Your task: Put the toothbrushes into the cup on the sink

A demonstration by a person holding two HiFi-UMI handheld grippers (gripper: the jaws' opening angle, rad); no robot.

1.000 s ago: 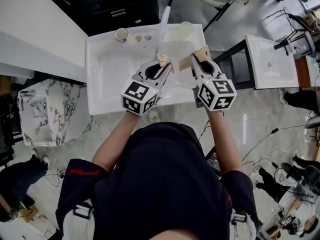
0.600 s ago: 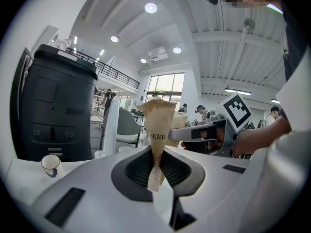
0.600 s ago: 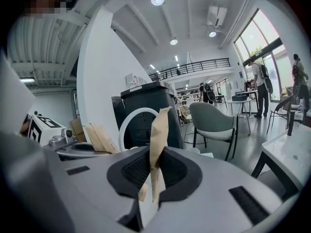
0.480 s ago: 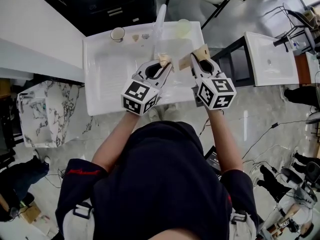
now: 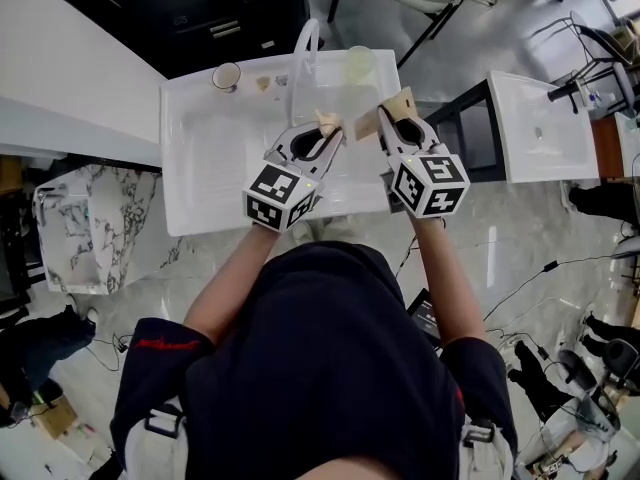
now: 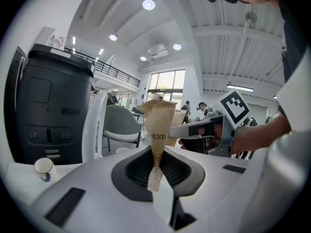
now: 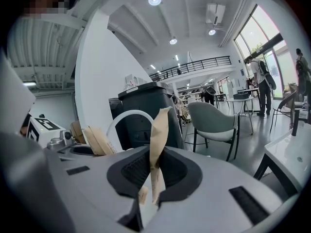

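In the head view both grippers hover over the white sink [image 5: 215, 158]. My left gripper [image 5: 325, 125] is shut on a brown paper toothbrush packet [image 6: 159, 125] printed "END", which stands up from its jaws. My right gripper [image 5: 393, 115] is shut on another brown paper packet [image 7: 158, 135], close to the right of the left one. The brushes themselves are hidden by the paper. A small white cup [image 5: 226, 75] stands at the sink's back left corner, also seen in the left gripper view as the cup [image 6: 43, 166]. A pale cup [image 5: 358, 63] stands at the back right.
A white arched faucet [image 5: 303, 43] rises at the back of the sink, just beyond the grippers. Small items [image 5: 265, 81] lie beside the white cup. A black cabinet [image 5: 230, 8] stands behind, a marble block [image 5: 85, 228] to the left, a second sink [image 5: 540, 128] to the right.
Both grippers keep their hold on the paper packets and stay almost where they were. The sink has slid slightly left and down in the head view.
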